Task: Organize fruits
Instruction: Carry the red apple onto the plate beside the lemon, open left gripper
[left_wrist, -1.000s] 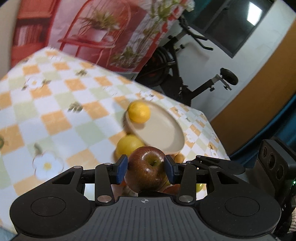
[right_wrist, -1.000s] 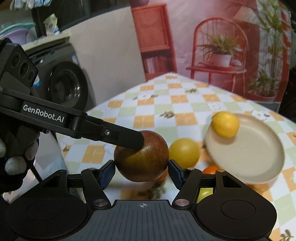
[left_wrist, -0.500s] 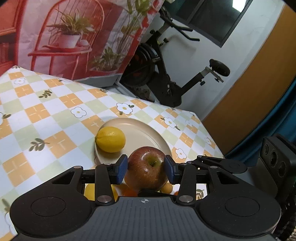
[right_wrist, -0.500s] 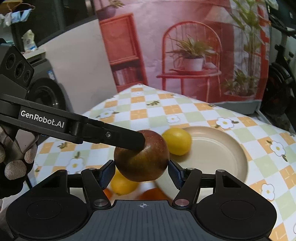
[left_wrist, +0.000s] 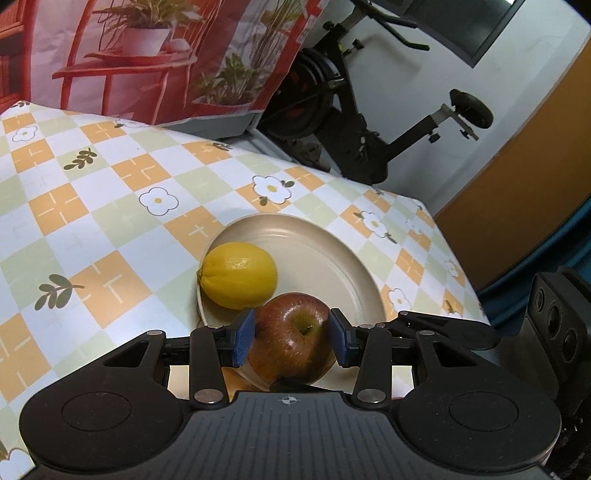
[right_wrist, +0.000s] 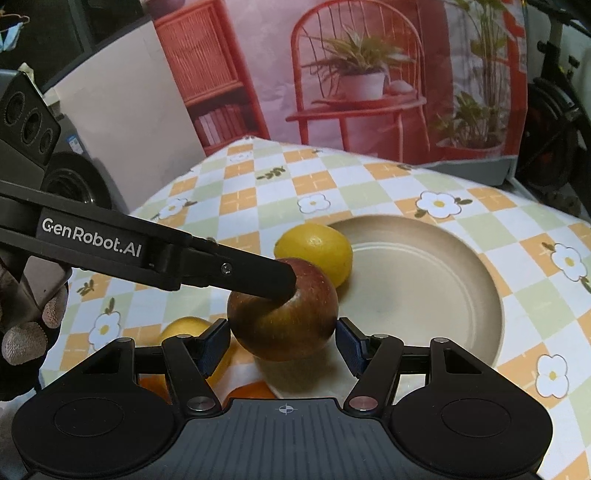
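Note:
A red apple (left_wrist: 291, 343) hangs just above the near rim of a beige plate (left_wrist: 332, 251). My left gripper (left_wrist: 291, 343) is shut on it, a blue pad on each side. In the right wrist view the same apple (right_wrist: 282, 314) sits between the pads of my right gripper (right_wrist: 282, 347), which is also shut on it. The left gripper's black finger (right_wrist: 258, 277) lies across the apple's top. A yellow lemon (left_wrist: 238, 280) rests on the plate's left side, also seen as the lemon (right_wrist: 317, 251) just beyond the apple.
A loose yellow fruit (right_wrist: 184, 328) and an orange one (right_wrist: 255, 393) lie on the checked tablecloth (left_wrist: 92, 221) beneath the right gripper. A gloved hand (right_wrist: 29, 332) holds the left gripper. An exercise bike (left_wrist: 369, 110) stands past the table's far edge.
Both grippers carried the apple together across the table to the plate. The plate and lemon now sit directly ahead and closer, and the loose yellow fruit has dropped behind and below.

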